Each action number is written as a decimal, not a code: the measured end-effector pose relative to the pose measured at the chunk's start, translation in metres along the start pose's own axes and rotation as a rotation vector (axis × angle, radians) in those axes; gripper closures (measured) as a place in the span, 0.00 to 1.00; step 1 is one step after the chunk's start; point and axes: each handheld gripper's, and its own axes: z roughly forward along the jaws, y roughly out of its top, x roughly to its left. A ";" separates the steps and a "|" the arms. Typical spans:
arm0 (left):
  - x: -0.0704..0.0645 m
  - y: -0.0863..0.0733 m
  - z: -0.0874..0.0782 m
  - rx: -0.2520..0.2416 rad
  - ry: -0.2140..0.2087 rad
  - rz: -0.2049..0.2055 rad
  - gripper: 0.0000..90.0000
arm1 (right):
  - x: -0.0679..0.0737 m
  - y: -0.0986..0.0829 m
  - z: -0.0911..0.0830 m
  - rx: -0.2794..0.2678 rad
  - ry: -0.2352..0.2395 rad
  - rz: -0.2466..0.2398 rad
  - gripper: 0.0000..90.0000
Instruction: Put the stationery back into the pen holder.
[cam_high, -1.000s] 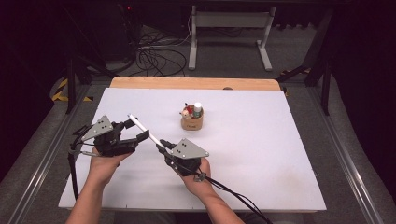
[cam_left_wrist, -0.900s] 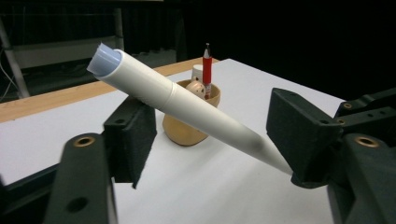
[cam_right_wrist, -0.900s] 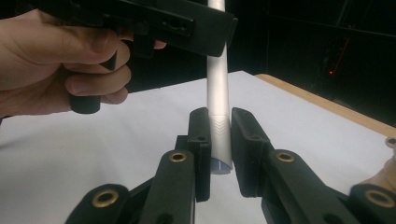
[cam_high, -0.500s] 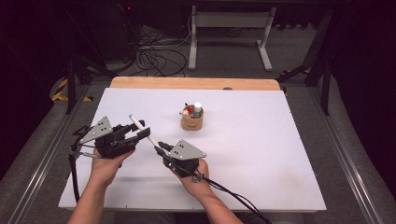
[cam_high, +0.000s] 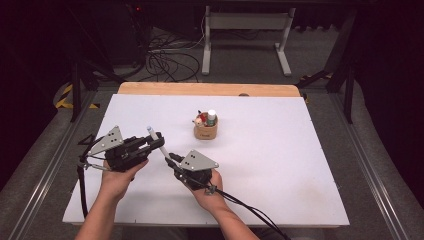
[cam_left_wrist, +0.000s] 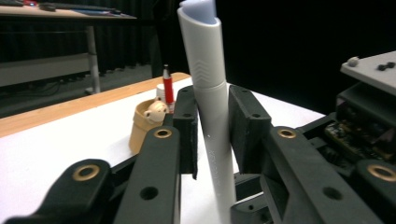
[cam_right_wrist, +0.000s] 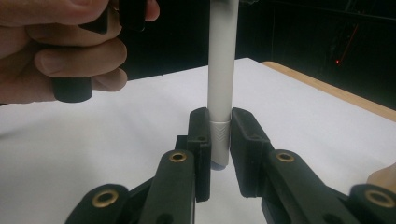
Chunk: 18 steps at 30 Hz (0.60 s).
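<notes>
Pinching the white pen (cam_high: 159, 145) between them, the left gripper (cam_high: 151, 141) clamps the barrel while the right gripper (cam_high: 170, 158) squeezes its lower capped end. The pen slants above the white table (cam_high: 280, 165), near-left of the wooden pen holder (cam_high: 205, 132).

I work at a table (cam_high: 300, 165) covered by a white sheet, with a bare wood strip (cam_high: 210, 89) along its far edge. Beyond it the grey floor (cam_high: 320, 55) carries a tangle of black cables (cam_high: 167, 60) and a pale metal stand (cam_high: 245, 30). Black and yellow tape (cam_high: 65, 96) marks the floor at my left. Metal rails (cam_high: 45, 165) flank the table, and the room behind is dark
</notes>
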 end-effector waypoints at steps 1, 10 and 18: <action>-0.002 0.000 0.001 0.002 0.000 -0.001 0.86 | 0.000 0.000 0.000 0.001 -0.001 -0.002 0.89; -0.004 -0.001 0.004 0.018 0.004 0.028 0.87 | -0.002 -0.003 0.002 0.008 -0.001 -0.001 0.94; -0.006 -0.003 0.010 0.027 0.007 0.033 0.87 | -0.004 -0.002 -0.001 0.013 0.013 0.000 0.84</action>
